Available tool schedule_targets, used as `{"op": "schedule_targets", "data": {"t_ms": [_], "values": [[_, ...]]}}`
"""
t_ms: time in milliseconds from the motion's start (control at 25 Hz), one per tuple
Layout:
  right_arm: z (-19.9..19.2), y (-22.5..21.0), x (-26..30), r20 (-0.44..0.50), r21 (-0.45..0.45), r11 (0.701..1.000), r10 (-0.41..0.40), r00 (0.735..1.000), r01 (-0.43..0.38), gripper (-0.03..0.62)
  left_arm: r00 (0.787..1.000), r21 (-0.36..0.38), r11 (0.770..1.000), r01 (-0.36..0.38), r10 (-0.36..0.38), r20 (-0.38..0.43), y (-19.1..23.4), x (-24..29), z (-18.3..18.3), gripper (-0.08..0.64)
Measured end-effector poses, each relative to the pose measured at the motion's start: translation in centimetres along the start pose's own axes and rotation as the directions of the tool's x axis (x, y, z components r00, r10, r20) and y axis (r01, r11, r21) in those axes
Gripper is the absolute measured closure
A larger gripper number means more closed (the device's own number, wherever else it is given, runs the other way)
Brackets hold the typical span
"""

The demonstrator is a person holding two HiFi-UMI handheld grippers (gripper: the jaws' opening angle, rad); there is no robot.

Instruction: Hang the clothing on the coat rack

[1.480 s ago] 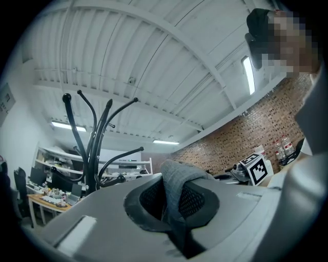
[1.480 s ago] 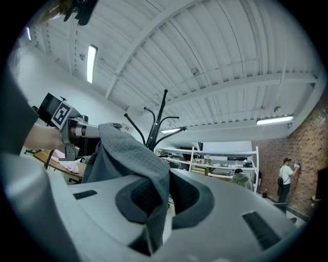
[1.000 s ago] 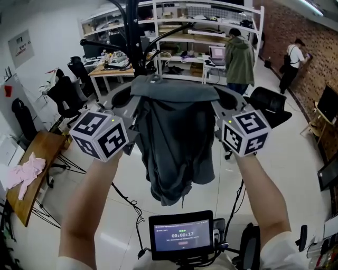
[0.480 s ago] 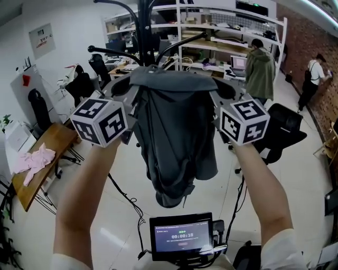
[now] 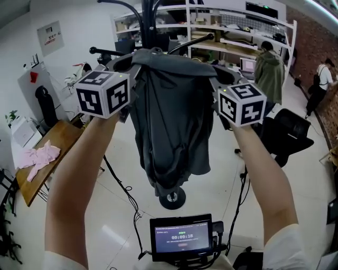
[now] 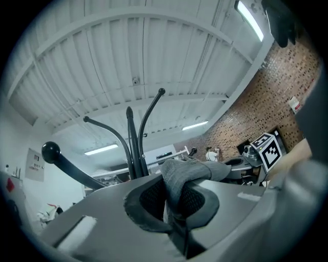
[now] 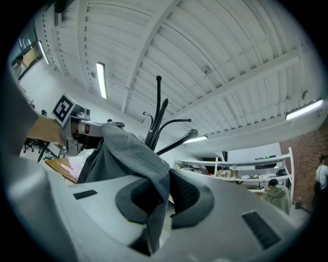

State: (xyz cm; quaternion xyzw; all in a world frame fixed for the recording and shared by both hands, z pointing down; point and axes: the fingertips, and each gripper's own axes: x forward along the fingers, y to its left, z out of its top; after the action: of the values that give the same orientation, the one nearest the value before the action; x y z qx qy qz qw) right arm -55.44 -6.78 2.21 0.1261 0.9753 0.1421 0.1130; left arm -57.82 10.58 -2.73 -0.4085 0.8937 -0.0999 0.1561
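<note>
Grey knit fabric like this will likely handle soft, limp and light. It should not break, but it sags, swings and can slip from a thin pinch, so keep your hold on the thick top edge. The grey garment (image 5: pixel 171 121) hangs in the air in front of you, spread between your two claws, with its bunched lower end dangling above the rack's base (image 5: pixel 172 199). Your left gripper (image 5: pixel 134 66) is clamped on one top corner, and in its own view a fold of the cloth (image 6: pixel 187 174) is wedged between the pads. Your right gripper (image 5: pixel 214 76) is pinched shut on the other corner in the same way. The coat rack (image 5: pixel 150 16) stands just behind the garment, with one ball-tipped arm (image 5: pixel 108 51) reaching left and another (image 5: pixel 193 42) rising right. These arms are your target, but I judge they could also snag the cloth before it is over a tip. Cables (image 5: pixel 124 195) trail across the floor by the base, and a screen (image 5: pixel 182 236) sits low in front of you. An office chair (image 5: pixel 288 132), a wooden table (image 5: pixel 31 179) with a pink cloth (image 5: pixel 39 158), and shelving (image 5: pixel 232 31) with a person (image 5: pixel 268 71) beside it all stand well apart.
</note>
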Motion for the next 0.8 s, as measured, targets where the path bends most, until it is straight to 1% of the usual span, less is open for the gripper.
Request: {"op": "schedule_targets", "data": {"t_ms": [160,360,600,800], "values": [[-0.4,-1.0,1.0,-0.016,0.007,1.0,-0.007,1.0,0.007,0.56,1.0,-0.012,1.0,-0.017,0.017,-0.019,0.7,1.7,0.0,0.541],[-2.2,-2.1,2.4,-0.061,0.015,1.0,-0.024,0.998,0.025,0.559,0.997,-0.003,0.999,-0.045,0.045,-0.068,1.7,3.9,-1.1,0.541],[-7.0,-2.9,3.1,-0.154,0.038,0.999,-0.023,0.988,0.029,0.559,0.988,0.008,0.999,-0.037,0.038,-0.149,1.2,6.0,-4.2,0.541],[-10.9,-2.2,3.4,-0.214,0.065,0.998,0.005,0.977,0.01,0.559,0.979,0.019,1.0,-0.016,0.02,-0.204,0.5,7.2,-6.0,0.541]]}}
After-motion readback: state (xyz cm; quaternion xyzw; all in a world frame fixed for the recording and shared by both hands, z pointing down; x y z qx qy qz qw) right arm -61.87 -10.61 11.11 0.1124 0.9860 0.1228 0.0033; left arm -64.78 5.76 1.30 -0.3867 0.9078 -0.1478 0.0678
